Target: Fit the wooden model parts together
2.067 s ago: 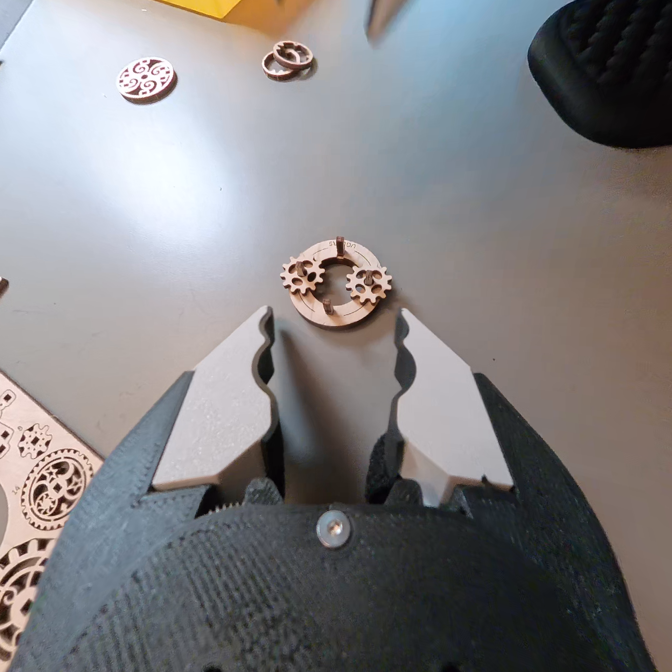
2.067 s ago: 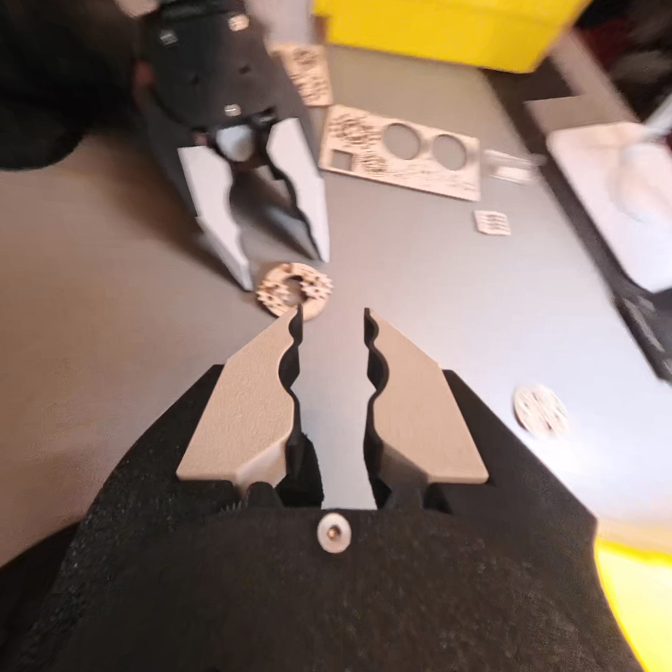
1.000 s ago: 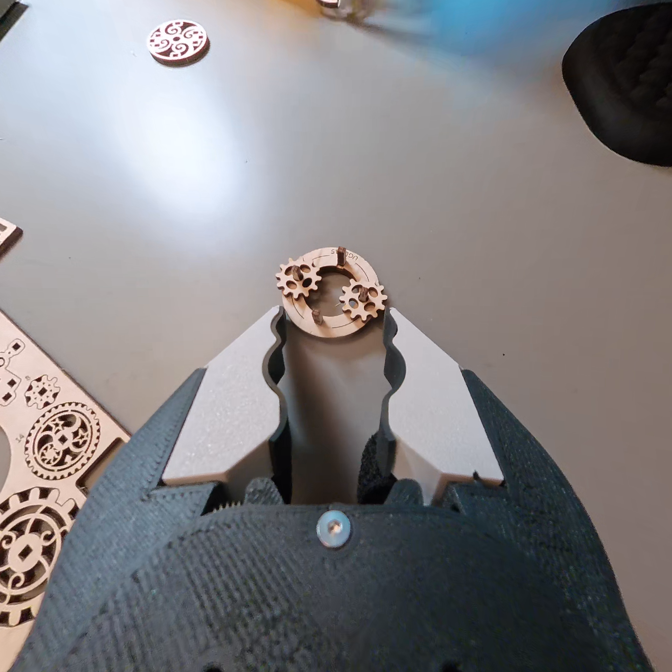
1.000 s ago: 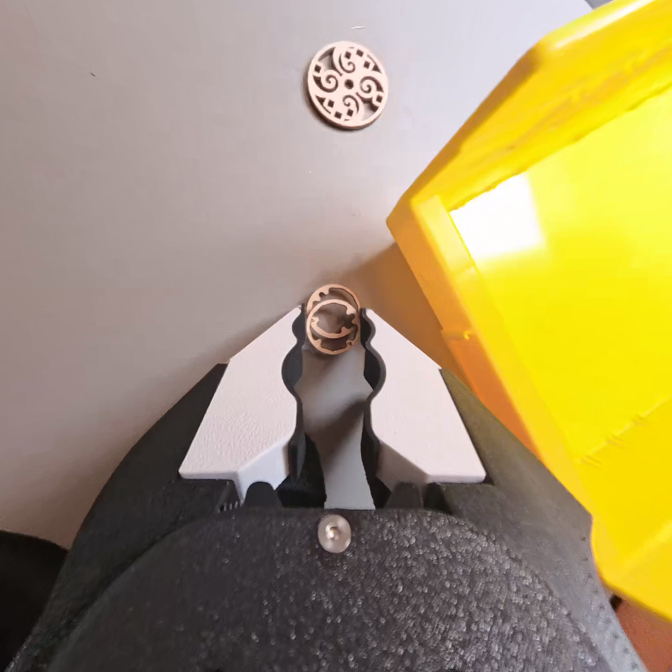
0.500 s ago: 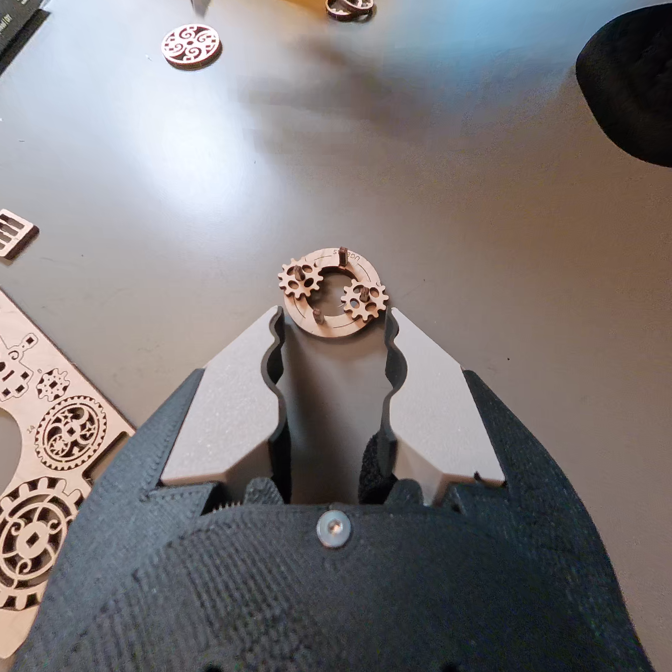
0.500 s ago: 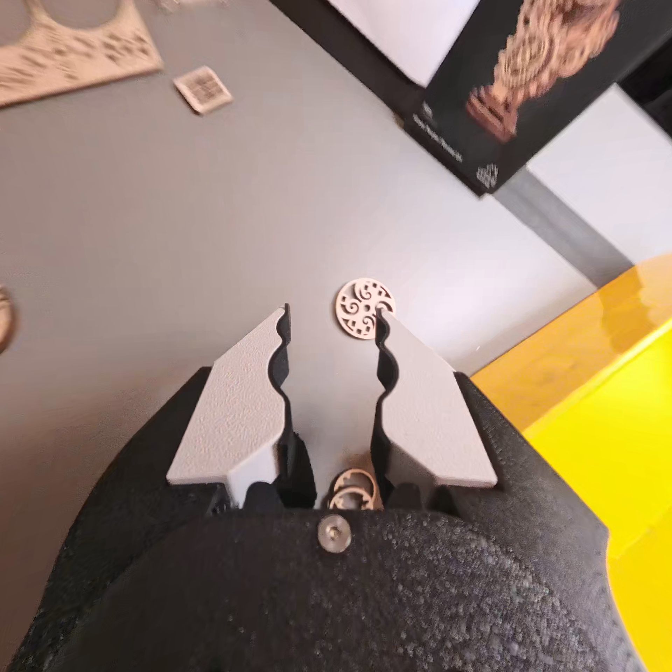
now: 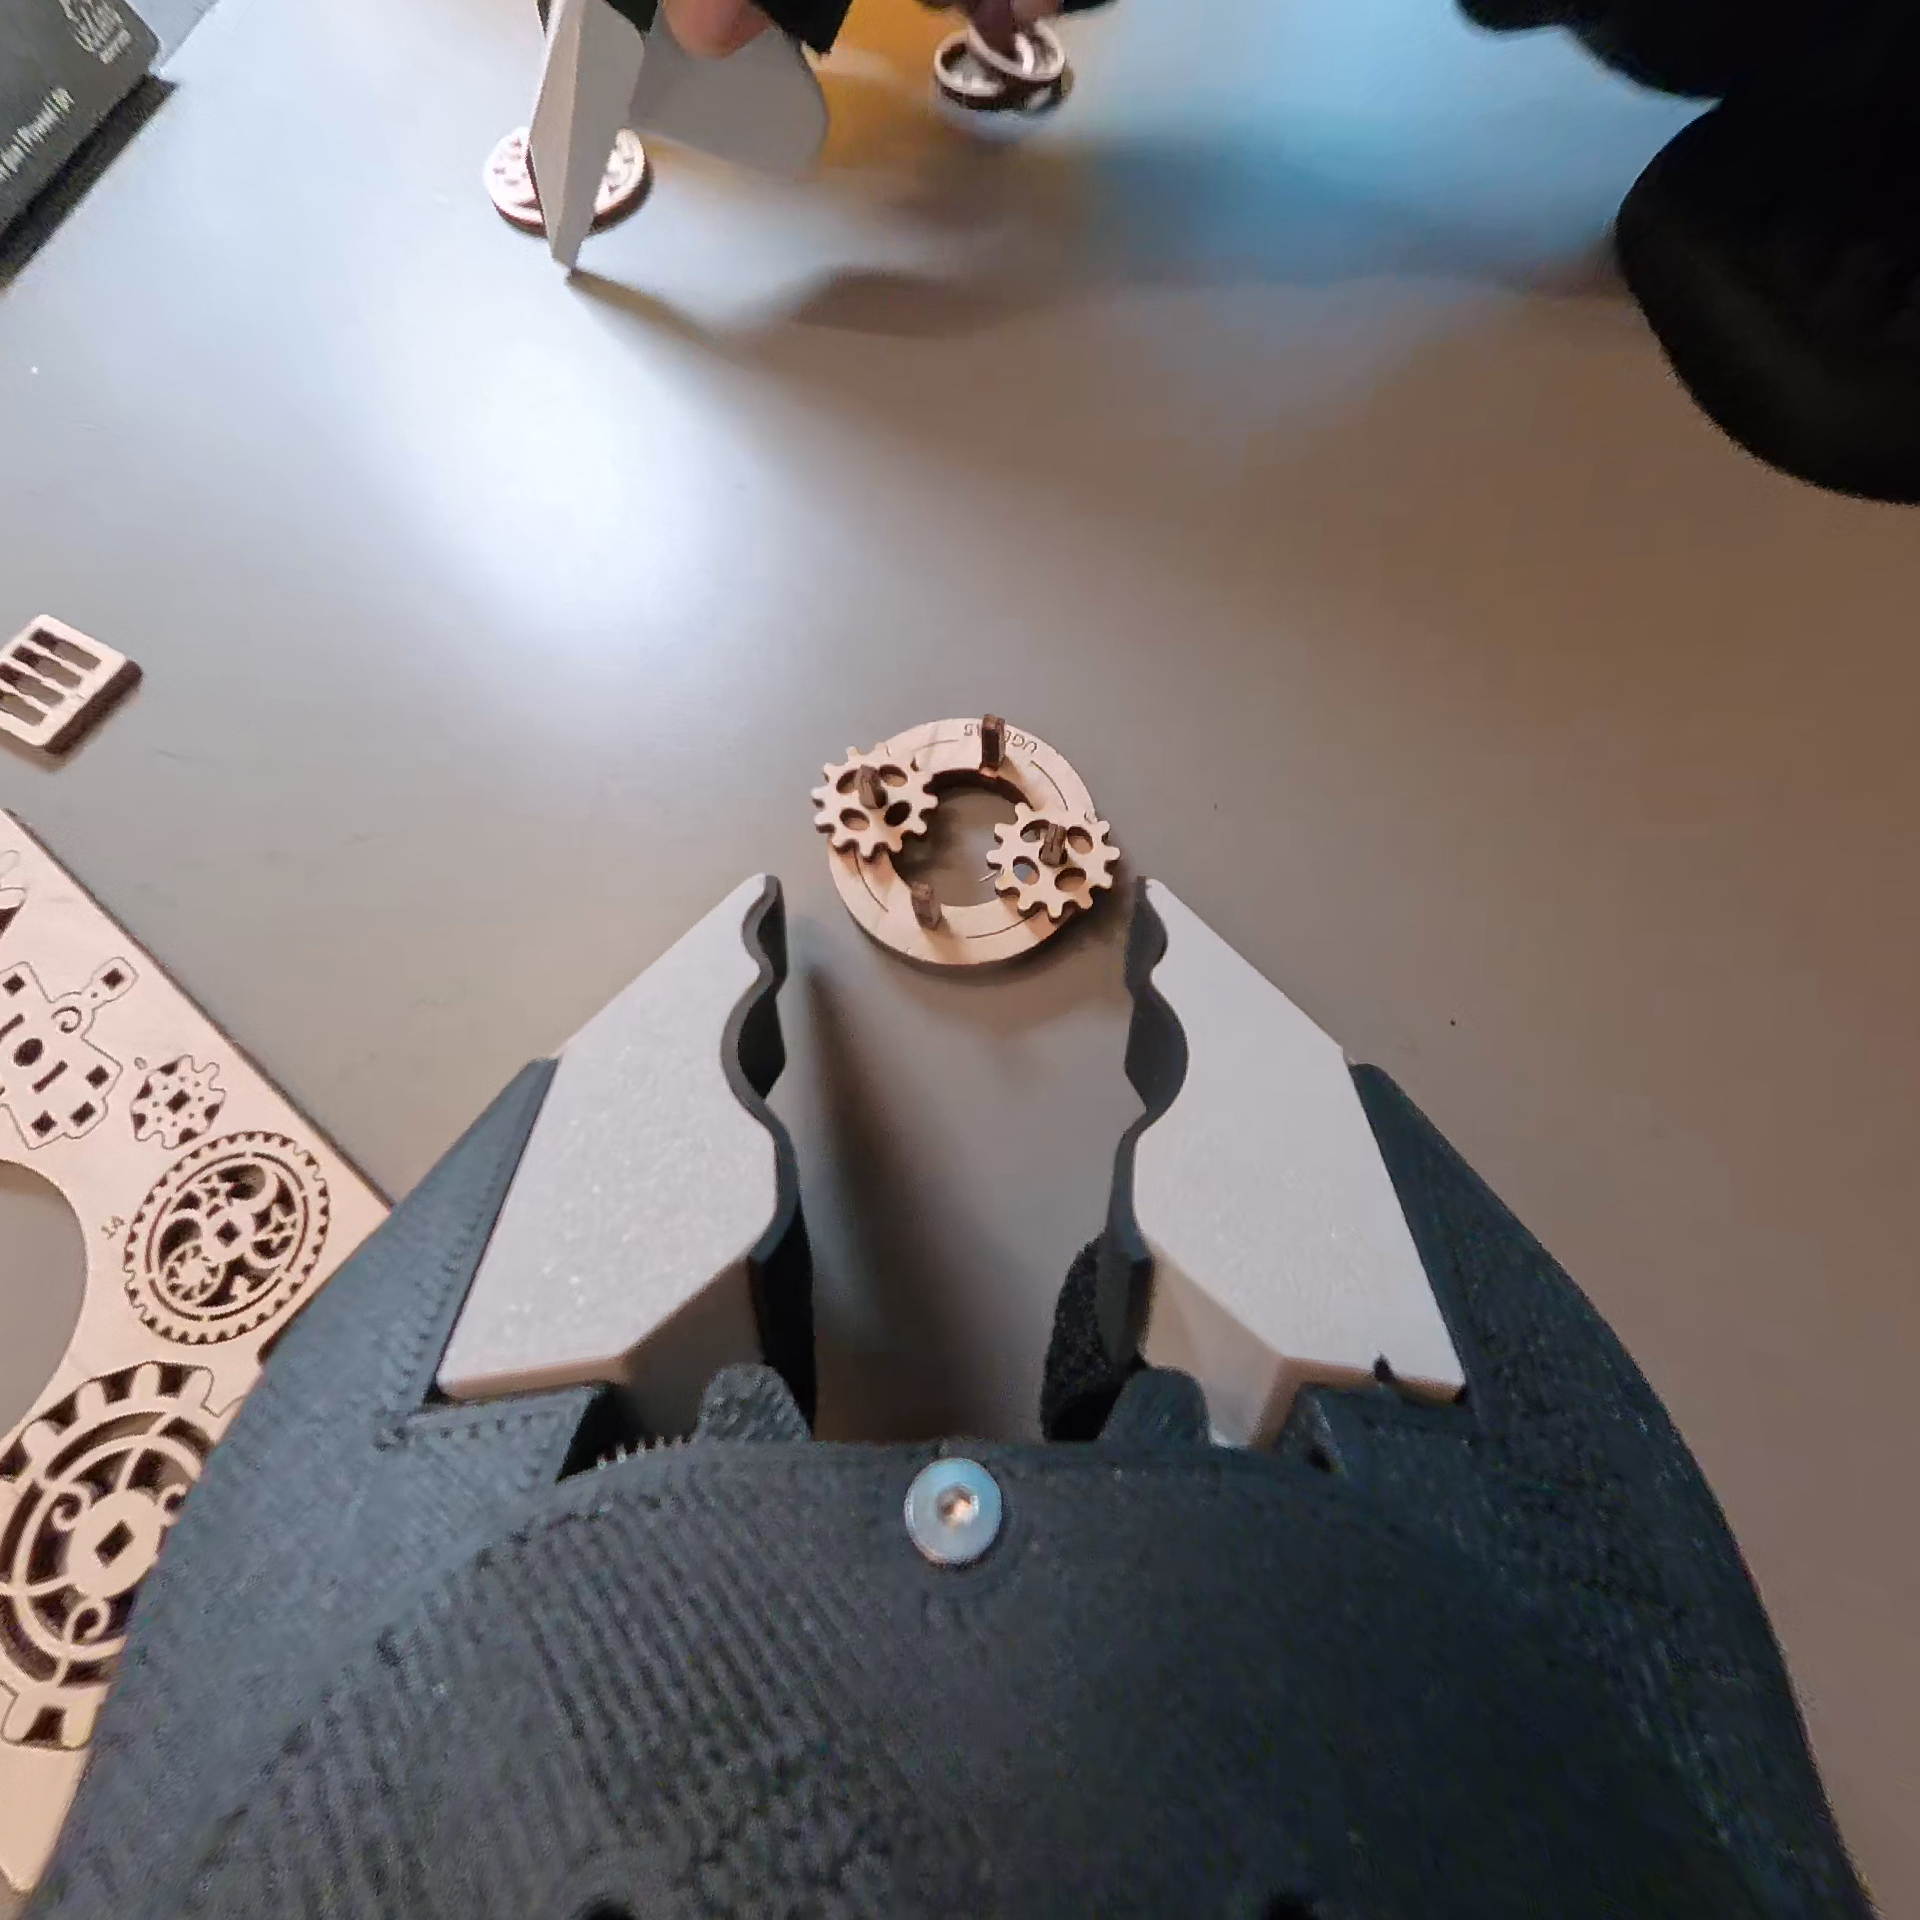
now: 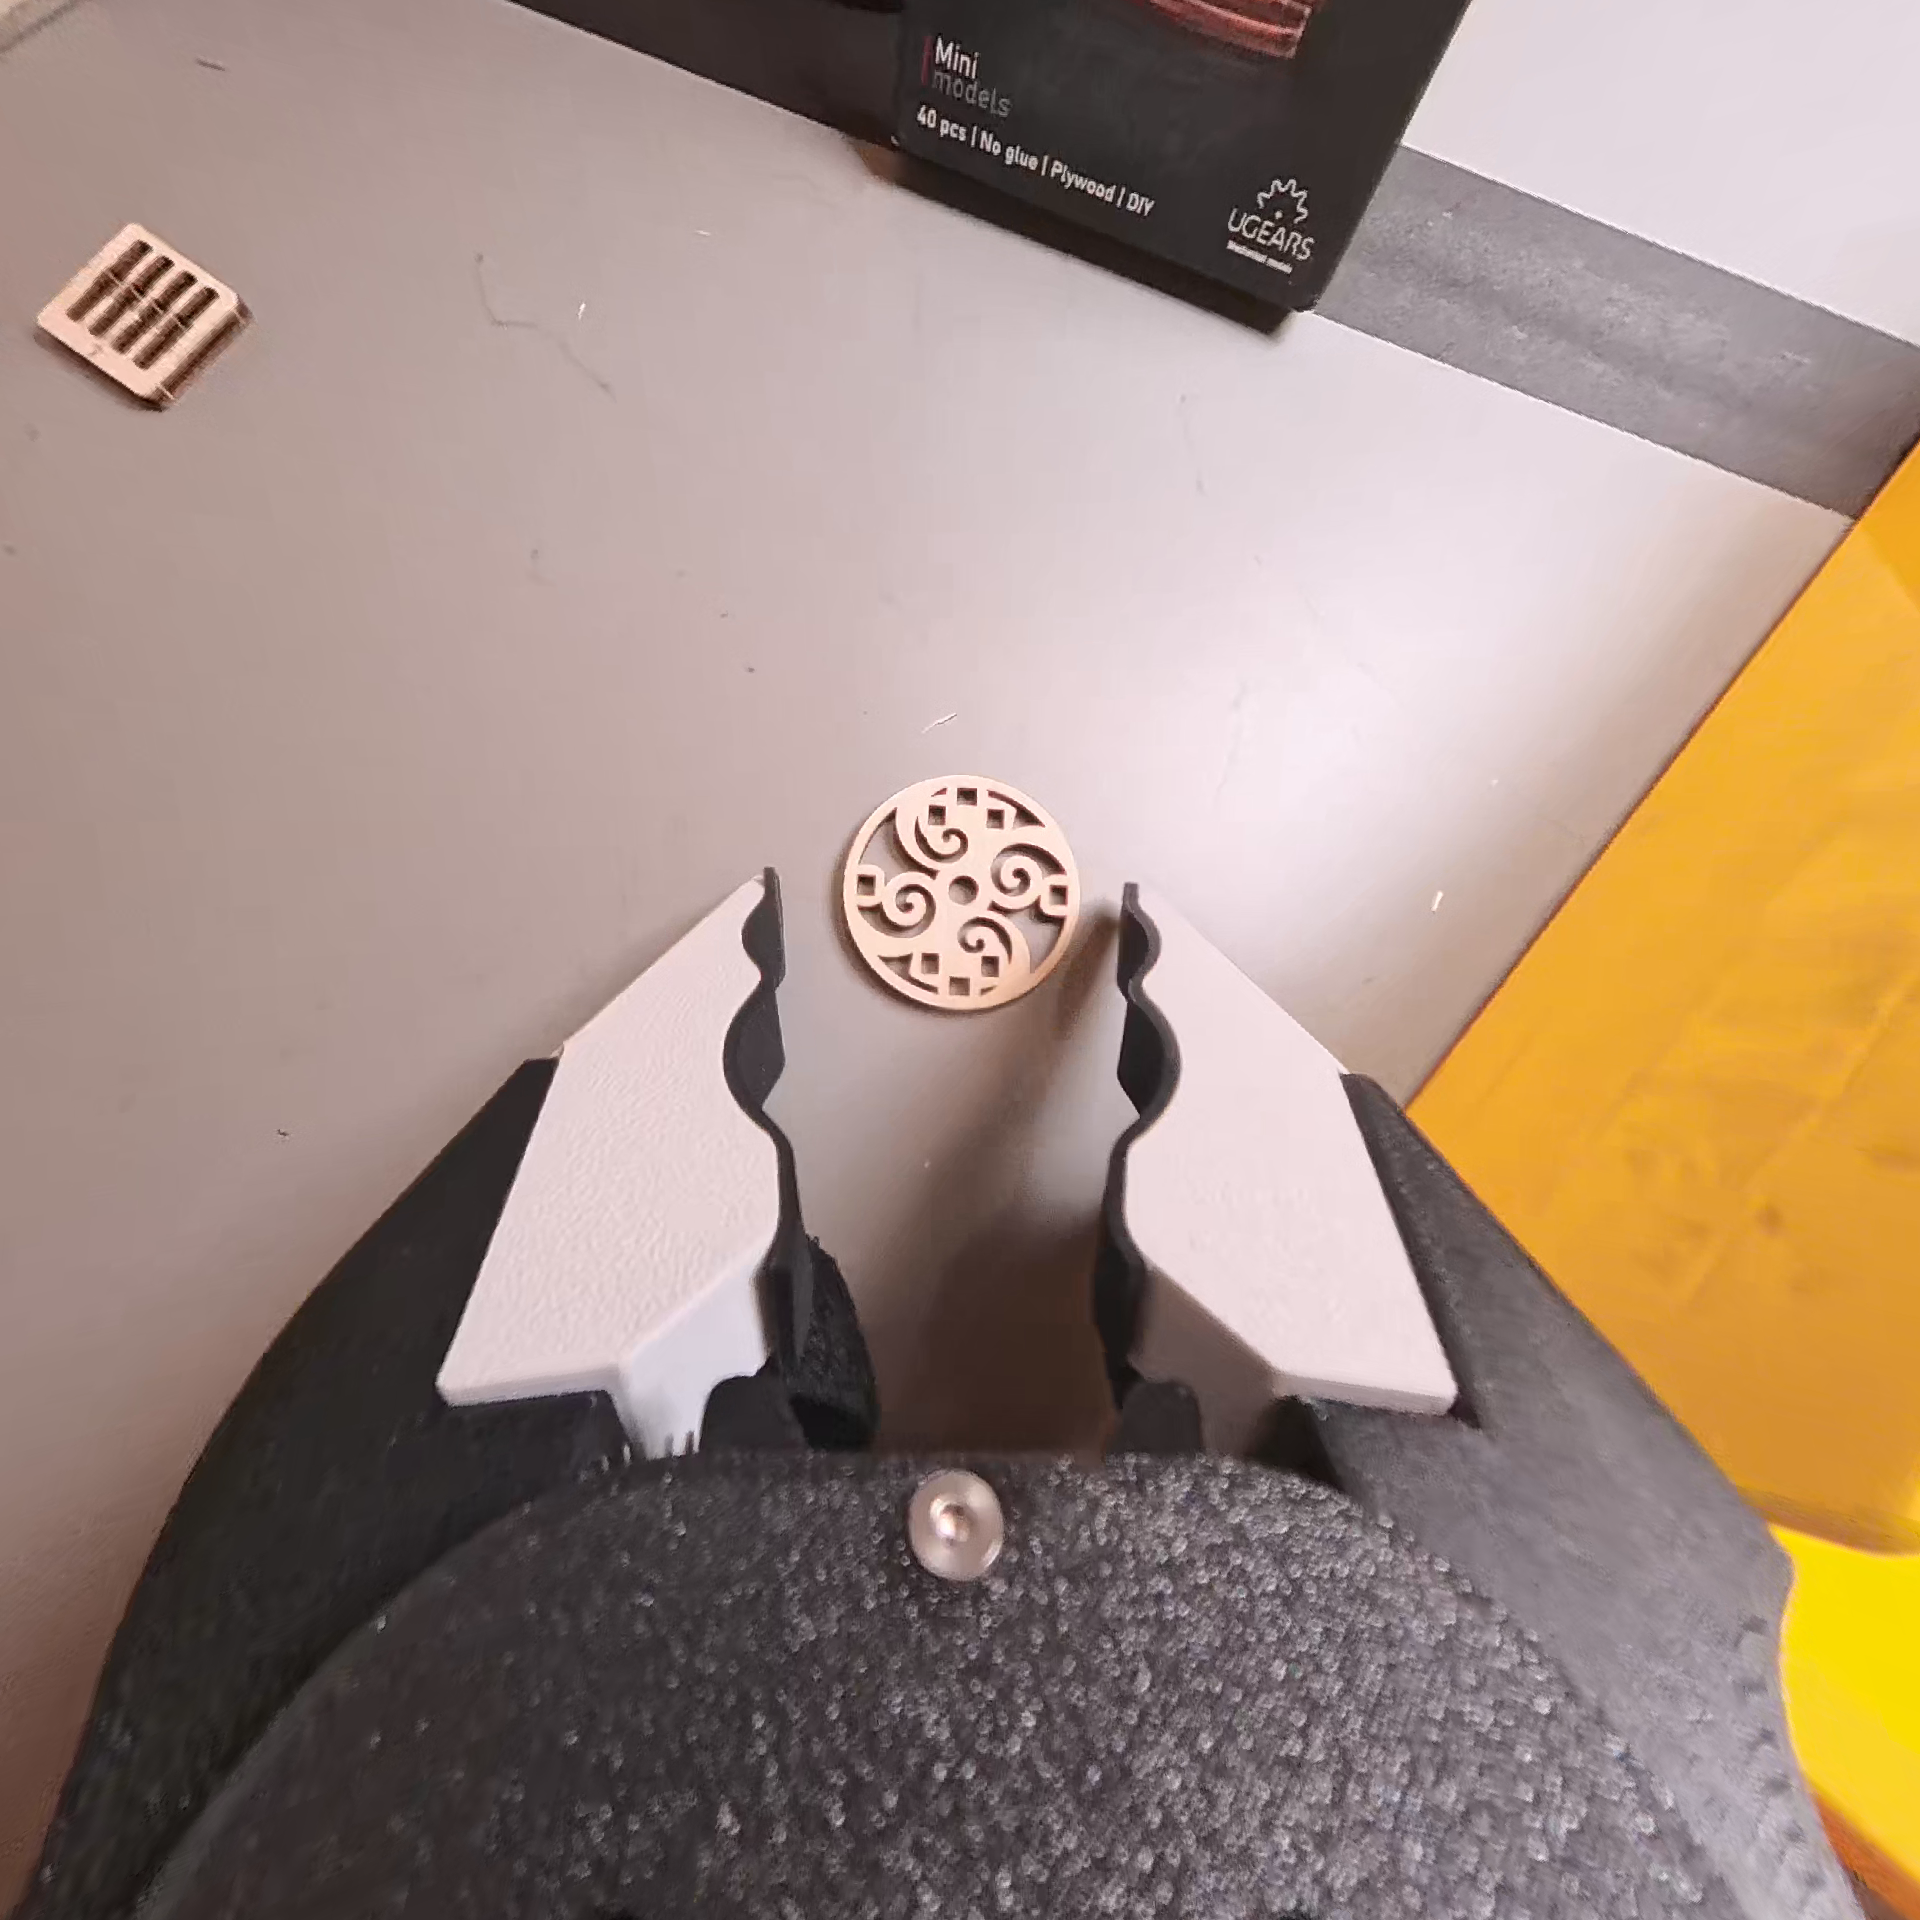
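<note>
A wooden ring base with two small gears and upright pegs lies on the grey table just ahead of my left gripper. The left gripper is open and empty, its fingertips on either side of the ring's near edge. A flat wooden disc with cut scroll patterns lies between the tips of my right gripper, which is open and empty. In the left wrist view the right gripper stands far off over that disc. Two small wooden rings lie at the far edge.
A cut plywood sheet of parts lies at the left. A small slotted wooden piece lies on the table. A black model box stands behind the disc. A yellow bin is at the right. A dark sleeve is at the far right. The small slotted wooden piece is about 15 centimeters from both grippers' fingertips. Look for it in the left wrist view too.
My right gripper left the two small rings, swung over to the patterned disc, and opened wider around it. My left gripper opened a little and stayed by the ring base.
</note>
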Available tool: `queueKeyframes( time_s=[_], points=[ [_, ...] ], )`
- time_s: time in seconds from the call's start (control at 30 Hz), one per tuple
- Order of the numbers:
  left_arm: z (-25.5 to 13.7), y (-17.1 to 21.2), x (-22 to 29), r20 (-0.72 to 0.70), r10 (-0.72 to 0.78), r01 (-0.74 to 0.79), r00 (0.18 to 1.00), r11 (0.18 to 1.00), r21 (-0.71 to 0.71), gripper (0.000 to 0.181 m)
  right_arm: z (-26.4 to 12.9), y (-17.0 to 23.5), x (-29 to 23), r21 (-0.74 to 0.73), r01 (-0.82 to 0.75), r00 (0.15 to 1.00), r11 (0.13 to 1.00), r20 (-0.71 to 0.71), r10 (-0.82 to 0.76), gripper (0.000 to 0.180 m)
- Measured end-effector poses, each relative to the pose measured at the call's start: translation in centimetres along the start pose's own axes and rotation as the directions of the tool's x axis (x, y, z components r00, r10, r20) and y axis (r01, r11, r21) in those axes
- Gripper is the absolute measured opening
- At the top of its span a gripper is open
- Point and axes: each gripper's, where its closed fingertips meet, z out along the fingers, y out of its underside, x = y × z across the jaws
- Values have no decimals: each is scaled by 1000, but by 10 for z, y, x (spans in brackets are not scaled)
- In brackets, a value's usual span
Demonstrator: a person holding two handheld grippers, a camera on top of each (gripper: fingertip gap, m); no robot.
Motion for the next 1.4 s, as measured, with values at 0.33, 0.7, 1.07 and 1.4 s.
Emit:
queueKeyframes(
  time_s=[0.33,0.7,1.07,1.4],
  points=[
    [-20,-28,-19,47,-70,60,996,978,200,70,-5,4,-15,56,104,989,993,98,-109,43],
    [-16,-20,-18,39,-57,50,998,986,160,70,-40,-5,-74,187,292,907,938,256,-334,42],
    [-15,-20,-20,65,-42,31,997,987,161,70,-98,-21,-149,464,357,713,810,425,-557,42],
    [-17,-26,-19,88,-12,-5,996,982,189,66,-130,-23,-180,594,328,599,735,471,-648,42]
  ],
)
